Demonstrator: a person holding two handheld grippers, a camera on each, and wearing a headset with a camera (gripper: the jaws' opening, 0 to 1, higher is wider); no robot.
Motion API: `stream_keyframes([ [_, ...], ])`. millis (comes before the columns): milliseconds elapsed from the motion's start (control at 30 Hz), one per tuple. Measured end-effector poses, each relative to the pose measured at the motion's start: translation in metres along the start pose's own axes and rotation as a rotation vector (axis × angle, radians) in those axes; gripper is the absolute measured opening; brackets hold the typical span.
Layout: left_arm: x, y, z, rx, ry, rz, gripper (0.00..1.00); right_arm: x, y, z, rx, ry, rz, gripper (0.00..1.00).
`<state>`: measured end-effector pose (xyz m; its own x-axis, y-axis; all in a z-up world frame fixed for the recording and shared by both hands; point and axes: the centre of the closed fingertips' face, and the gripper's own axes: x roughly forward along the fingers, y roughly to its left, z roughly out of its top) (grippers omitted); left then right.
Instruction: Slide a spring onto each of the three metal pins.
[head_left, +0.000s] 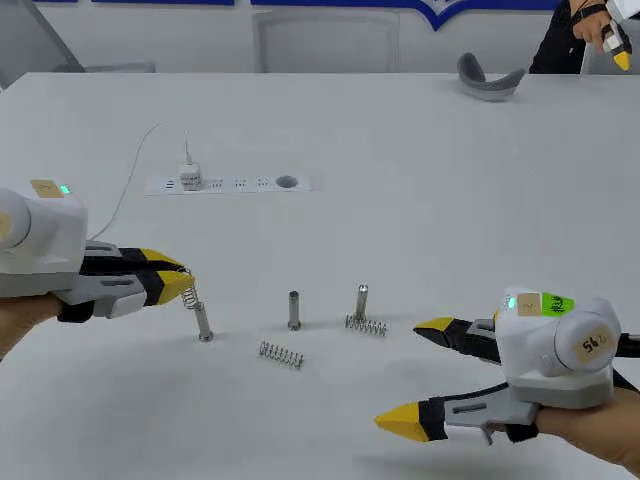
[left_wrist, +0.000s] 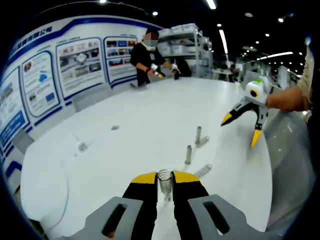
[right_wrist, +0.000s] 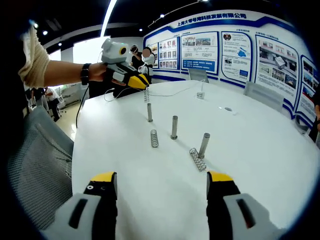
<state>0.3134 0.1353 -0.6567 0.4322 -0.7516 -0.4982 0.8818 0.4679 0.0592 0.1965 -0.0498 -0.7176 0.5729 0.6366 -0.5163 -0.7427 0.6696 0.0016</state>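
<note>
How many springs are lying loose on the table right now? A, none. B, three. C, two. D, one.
C: one loose spring lies in front of the middle pin, a second spring lies beside the rightmost pin, and the third spring is held in the left gripper.

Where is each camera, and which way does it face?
Head view: on the person's head, looking down at three pins; both hands show.
Left gripper view: on the left tool, looking along jaws shut on a spring; right hand shows.
Right gripper view: on the open right tool, facing the pins; left forearm shows.
Both gripper views share the pins and the other tool.
</note>
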Motion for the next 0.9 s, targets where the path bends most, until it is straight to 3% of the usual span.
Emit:
stream_keyframes([
  [233,0.0044,-0.0003,0.0009,0.004,0.003,-0.004,0.10,0.0010,-0.0041,-0.0011,0.007,-0.001,-0.016,0.81],
  [900,0.0101,-0.0007,-0.0049,-0.007,0.018,-0.009,0.10,0.0033,-0.0012,-0.0033,0.017,0.005,-0.002,0.81],
])
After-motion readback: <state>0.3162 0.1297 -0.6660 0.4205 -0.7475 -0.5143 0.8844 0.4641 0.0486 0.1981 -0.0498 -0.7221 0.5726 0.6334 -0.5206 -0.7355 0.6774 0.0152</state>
